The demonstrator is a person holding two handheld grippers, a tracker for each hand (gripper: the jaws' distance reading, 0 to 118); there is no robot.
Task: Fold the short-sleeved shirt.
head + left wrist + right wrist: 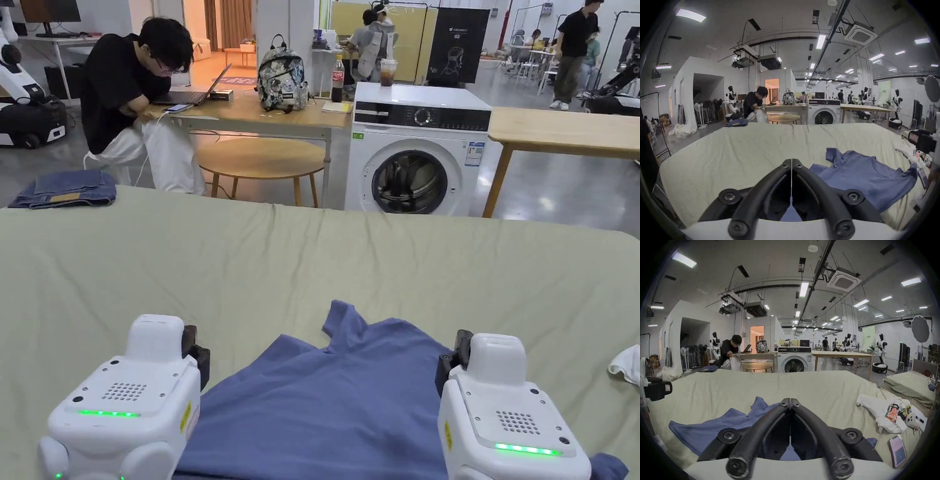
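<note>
A blue short-sleeved shirt [331,400] lies rumpled and partly spread on the pale green sheet [312,250] covering the surface in front of me. One sleeve sticks up toward the far side. My left gripper [197,353] hovers at the shirt's left edge with its jaws together. In the left gripper view its tips [791,160] meet, and the shirt [867,175] spreads to the right. My right gripper [453,356] sits over the shirt's right side, also shut. In its own view, the right gripper [790,400] has the shirt [705,428] below and to the left. Blue cloth shows under both grippers' jaw bases.
Folded jeans [65,187] lie at the far left corner. A white garment [880,412], snack packets [893,412] and a phone [898,451] lie on the right of the sheet. Beyond the sheet stand a washing machine [415,150], tables and a seated person [131,94].
</note>
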